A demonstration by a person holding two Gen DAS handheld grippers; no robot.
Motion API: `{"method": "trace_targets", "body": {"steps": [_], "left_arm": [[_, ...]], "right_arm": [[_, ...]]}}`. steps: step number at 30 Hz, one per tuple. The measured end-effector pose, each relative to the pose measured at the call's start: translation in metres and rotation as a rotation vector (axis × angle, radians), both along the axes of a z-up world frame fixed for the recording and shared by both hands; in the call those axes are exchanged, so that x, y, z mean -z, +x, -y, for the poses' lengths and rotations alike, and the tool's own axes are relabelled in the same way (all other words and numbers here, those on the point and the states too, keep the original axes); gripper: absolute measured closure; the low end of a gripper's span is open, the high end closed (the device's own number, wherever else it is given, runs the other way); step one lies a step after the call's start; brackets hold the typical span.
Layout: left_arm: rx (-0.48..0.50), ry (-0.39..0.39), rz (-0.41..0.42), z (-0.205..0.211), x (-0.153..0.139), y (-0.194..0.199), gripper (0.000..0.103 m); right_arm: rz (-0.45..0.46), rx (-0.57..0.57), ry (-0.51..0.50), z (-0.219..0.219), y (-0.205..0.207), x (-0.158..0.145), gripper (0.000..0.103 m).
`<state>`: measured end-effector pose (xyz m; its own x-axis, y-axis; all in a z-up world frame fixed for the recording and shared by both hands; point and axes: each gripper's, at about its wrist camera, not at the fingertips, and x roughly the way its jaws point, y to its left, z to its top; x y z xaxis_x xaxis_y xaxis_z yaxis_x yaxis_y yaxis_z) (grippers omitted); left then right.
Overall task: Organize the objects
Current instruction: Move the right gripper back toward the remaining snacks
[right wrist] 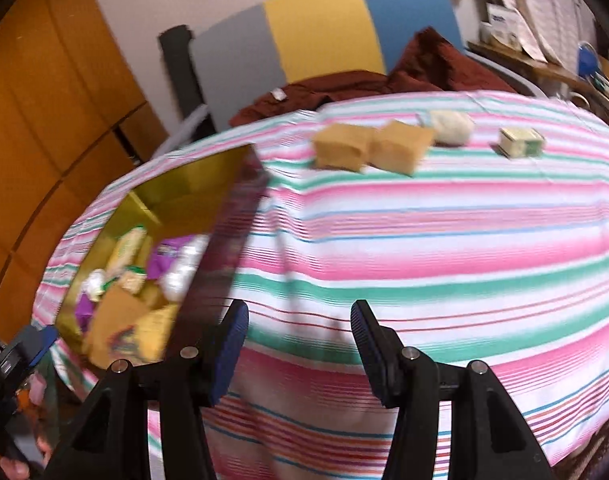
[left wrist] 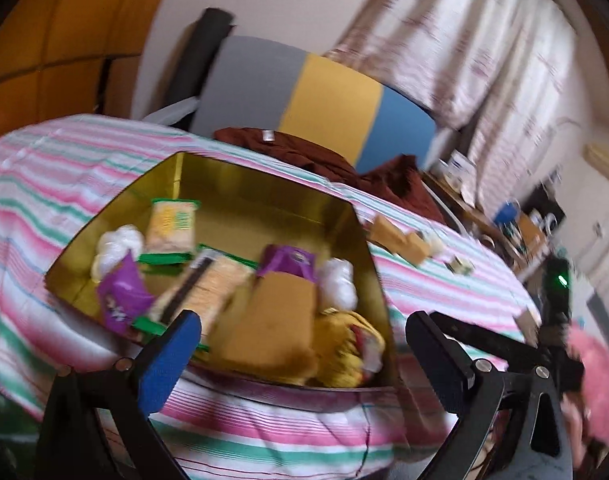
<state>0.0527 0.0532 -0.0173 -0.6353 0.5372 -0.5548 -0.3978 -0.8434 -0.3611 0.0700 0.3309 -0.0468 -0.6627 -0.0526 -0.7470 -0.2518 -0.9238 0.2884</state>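
Observation:
A gold-lined box (left wrist: 240, 192) sits on the striped tablecloth (left wrist: 44, 184), holding several snack packs: purple wrappers (left wrist: 122, 294), cracker packs (left wrist: 172, 222), a brown packet (left wrist: 274, 320), a yellow bag (left wrist: 344, 348) and white pieces. My left gripper (left wrist: 304, 356) is open and empty just before the box's near rim. In the right wrist view the box (right wrist: 200, 184) is at left. Two brown packets (right wrist: 340, 150) (right wrist: 402, 146), a white lump (right wrist: 450, 126) and a small green-and-cream box (right wrist: 520, 142) lie at the far side. My right gripper (right wrist: 298, 348) is open and empty above the cloth.
A grey, yellow and blue chair back (left wrist: 304, 92) stands behind the table with dark red cloth (left wrist: 304, 152) draped over it. Wooden cabinets (right wrist: 44, 100) are at left. A cluttered shelf (left wrist: 516, 216) and curtains (left wrist: 484, 40) are at right.

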Motion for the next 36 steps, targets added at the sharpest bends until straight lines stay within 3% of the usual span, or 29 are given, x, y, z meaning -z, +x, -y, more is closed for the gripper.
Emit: {"method": "trace_targets", "body": {"steps": [4, 10, 14, 21, 27, 32, 36], "left_arm": [[0.076, -0.04, -0.024, -0.02, 0.001, 0.013, 0.0], [0.123, -0.037, -0.024, -0.036, -0.002, 0.026, 0.0], [0.125, -0.051, -0.011, -0.043, -0.002, 0.026, 0.0], [0.123, -0.084, 0.014, -0.047, -0.002, 0.026, 0.0], [0.099, -0.11, 0.013, -0.045, -0.005, 0.023, 0.0], [0.089, -0.119, 0.021, -0.048, -0.005, 0.017, 0.0], [0.105, -0.129, 0.024, -0.058, -0.007, 0.014, 0.0]], "right_arm": [[0.026, 0.052, -0.01, -0.027, -0.001, 0.011, 0.049], [0.018, 0.157, -0.007, -0.068, -0.017, 0.014, 0.049], [-0.004, 0.198, 0.031, -0.091, -0.045, 0.006, 0.048], [-0.031, 0.266, -0.018, -0.128, -0.115, -0.006, 0.045], [0.034, 0.282, -0.02, -0.138, -0.161, 0.009, 0.041], [0.017, 0.264, -0.022, -0.138, -0.16, 0.024, 0.041], [-0.014, 0.179, 0.009, -0.138, -0.154, 0.024, 0.047]]}}
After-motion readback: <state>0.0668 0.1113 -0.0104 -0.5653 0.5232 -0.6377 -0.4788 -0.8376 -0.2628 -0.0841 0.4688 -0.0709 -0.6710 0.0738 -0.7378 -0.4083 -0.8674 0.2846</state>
